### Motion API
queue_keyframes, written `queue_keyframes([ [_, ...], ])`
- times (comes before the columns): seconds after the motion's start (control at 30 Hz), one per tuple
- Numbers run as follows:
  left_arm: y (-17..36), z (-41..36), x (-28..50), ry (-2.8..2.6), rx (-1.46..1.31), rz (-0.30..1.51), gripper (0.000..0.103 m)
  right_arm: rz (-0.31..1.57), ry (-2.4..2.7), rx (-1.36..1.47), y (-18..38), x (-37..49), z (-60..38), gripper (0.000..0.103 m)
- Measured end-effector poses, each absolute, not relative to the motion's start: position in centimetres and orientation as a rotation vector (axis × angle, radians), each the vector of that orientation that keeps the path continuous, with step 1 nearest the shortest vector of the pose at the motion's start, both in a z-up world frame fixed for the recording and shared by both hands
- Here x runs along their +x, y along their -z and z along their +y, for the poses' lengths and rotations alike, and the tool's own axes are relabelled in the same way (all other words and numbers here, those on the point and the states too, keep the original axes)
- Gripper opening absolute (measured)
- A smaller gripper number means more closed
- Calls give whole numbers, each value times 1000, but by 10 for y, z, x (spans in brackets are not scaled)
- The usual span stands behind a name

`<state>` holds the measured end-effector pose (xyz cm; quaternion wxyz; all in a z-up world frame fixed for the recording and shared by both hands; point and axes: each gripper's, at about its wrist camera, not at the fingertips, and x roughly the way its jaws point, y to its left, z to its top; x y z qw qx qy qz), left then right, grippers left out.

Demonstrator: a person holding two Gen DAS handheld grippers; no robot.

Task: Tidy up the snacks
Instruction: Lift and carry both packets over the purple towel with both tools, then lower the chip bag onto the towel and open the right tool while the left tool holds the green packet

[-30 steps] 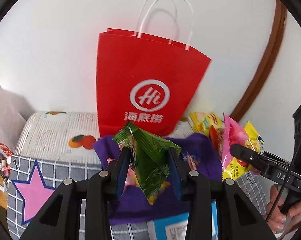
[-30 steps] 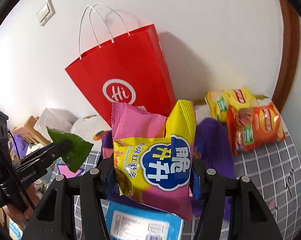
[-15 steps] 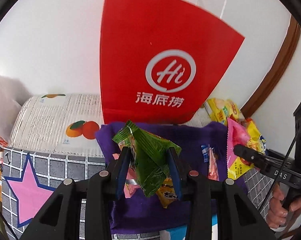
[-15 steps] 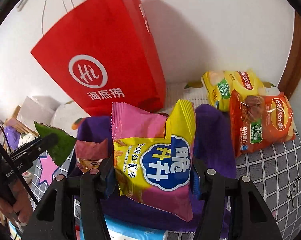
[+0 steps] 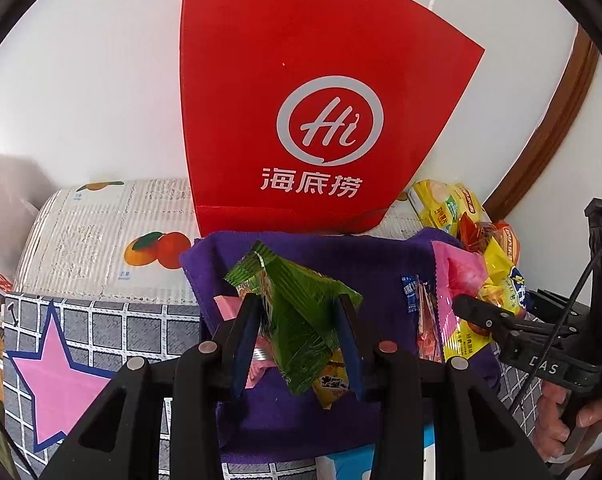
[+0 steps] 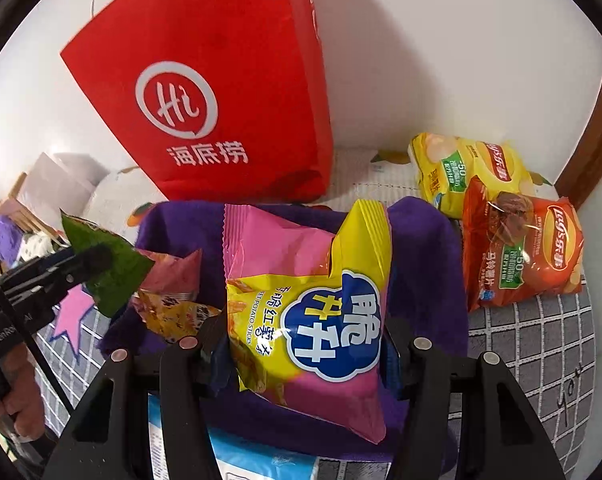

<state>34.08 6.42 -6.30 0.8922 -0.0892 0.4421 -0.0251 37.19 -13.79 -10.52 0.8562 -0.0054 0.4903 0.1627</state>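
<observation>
My left gripper is clamped on a green snack packet, held above the purple cloth. My right gripper pinches a pink-and-yellow sweet potato sticks bag — also over the cloth. On the cloth just left of that bag lies a small pink and orange packet. A red paper bag stands upright behind the cloth, against the wall. A yellow chip bag and a red-orange chip bag lie on the tabletop, right of the cloth — the two overlapping.
</observation>
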Motion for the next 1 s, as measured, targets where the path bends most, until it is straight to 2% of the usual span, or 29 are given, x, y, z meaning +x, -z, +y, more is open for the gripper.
queue_keyframes([
  [0.2,60,64,340,54,-184,912,36,1099,-375,-14,117,374,-131,58],
  [1.0,52,71,337,58,-213,906,36,1157,-390,-143,136,369,-95,59],
])
